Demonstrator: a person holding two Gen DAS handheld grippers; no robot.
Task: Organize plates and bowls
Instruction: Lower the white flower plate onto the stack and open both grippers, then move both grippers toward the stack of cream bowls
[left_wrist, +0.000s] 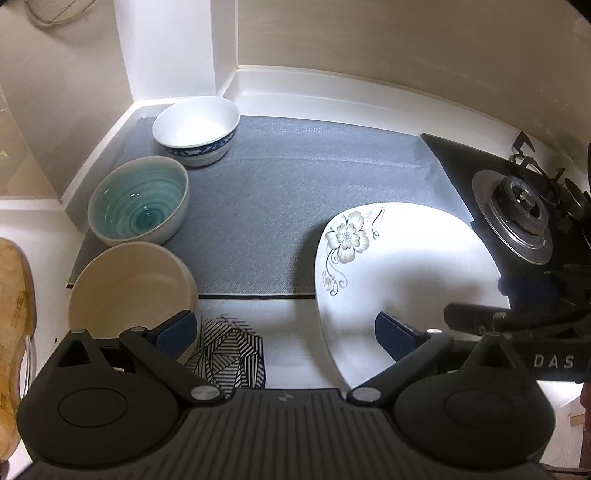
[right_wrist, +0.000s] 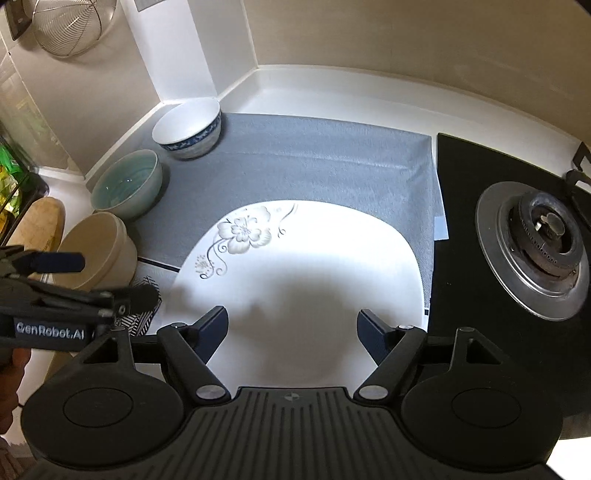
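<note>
A white square plate (left_wrist: 406, 266) with a grey flower print lies half on the grey mat (left_wrist: 295, 184). Along the mat's left edge stand three bowls in a row: a white one with a blue band (left_wrist: 195, 129), a teal one (left_wrist: 138, 199) and a cream one (left_wrist: 133, 291). My left gripper (left_wrist: 284, 330) is open above a black-and-white striped item (left_wrist: 229, 354), between the cream bowl and the plate. My right gripper (right_wrist: 293, 323) hovers open over the plate (right_wrist: 306, 266), its pads apart and holding nothing.
A black gas hob with a burner (right_wrist: 535, 251) borders the mat on the right. A wooden board (left_wrist: 14, 314) leans at the far left. A wire strainer (right_wrist: 70, 26) hangs on the wall. Walls close off the back and left of the counter.
</note>
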